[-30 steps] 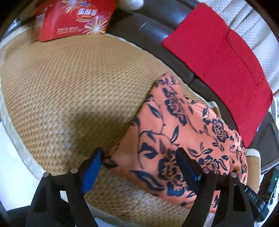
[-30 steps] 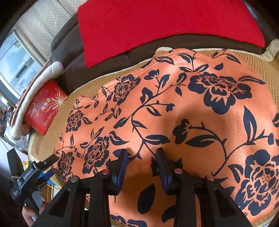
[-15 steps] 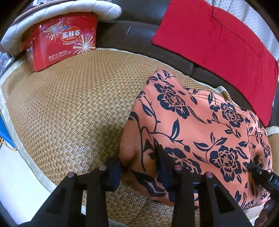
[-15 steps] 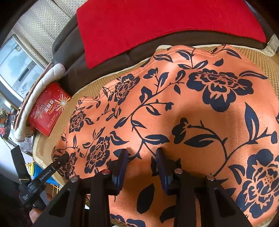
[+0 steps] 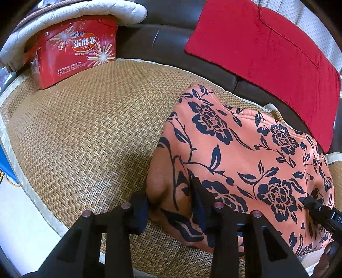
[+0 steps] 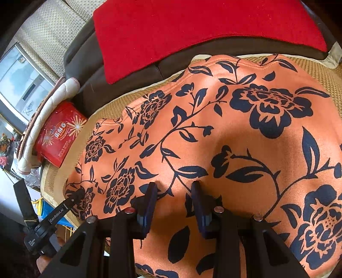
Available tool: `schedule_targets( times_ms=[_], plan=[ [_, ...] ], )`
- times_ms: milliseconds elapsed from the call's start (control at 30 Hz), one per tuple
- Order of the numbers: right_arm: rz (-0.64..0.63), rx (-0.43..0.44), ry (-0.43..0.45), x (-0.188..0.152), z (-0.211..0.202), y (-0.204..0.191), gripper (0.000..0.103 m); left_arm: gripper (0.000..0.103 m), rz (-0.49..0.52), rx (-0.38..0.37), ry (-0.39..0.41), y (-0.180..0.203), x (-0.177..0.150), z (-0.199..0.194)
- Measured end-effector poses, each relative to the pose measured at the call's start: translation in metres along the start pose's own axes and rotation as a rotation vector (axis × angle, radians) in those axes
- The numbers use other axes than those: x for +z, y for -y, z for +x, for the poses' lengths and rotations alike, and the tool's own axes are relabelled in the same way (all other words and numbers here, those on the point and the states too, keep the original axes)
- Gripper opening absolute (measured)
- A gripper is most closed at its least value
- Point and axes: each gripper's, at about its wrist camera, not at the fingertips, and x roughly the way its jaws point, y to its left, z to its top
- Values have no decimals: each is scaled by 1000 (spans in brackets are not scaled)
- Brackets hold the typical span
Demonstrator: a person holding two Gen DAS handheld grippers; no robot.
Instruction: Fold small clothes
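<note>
The red box [image 5: 72,51] reads "EGG ROLLS"; the left gripper [image 6: 73,197] reads "GenRobot.AI".

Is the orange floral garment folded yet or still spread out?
Spread out: the orange floral garment lies flat across the woven mat, no fold visible.

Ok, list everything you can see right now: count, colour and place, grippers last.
garment: one, orange with dark floral print, spread on the mat, near edge bunched in both grippers
mat: one, tan woven, under the garment
cloth: one, red, on the dark sofa back behind the garment
sofa: one, dark brown, behind the mat
box: one, red with firework print, far left corner of the mat
cushion: one, off-white quilted, over the box
left gripper: one, black, just closed on the garment's left corner
right gripper: one, black, pinching the garment's near edge
</note>
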Motion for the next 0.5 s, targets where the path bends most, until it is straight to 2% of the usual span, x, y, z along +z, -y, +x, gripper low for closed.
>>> schedule_targets(
  times_ms=[33, 100, 133, 233, 267, 333, 400, 500],
  plan=[
    [2, 0, 0, 0, 0, -1, 37, 40, -2, -2, -4, 0, 0, 1],
    [3, 0, -1, 0, 0, -1, 37, 56, -8, -4, -20, -1, 1, 4],
    [2, 0, -1, 0, 0, -1, 37, 59, -14, -12, -34, -1, 0, 7],
    [5, 4, -2, 0, 0, -1, 37, 59, -15, -17, -31, 0, 0, 10],
    [7, 8, -3, 0, 0, 0, 37, 56, -11, -18, -29, 1, 0, 10],
    [9, 15, -5, 0, -1, 0, 37, 38, -15, -28, -27, 1, 1, 11],
    [17, 29, -7, 1, -2, 2, 36, 29, -26, -48, -14, 1, 4, 8],
    [67, 73, -8, 2, -7, 10, 36, 26, -11, -62, 3, 5, 9, 2]
  ],
)
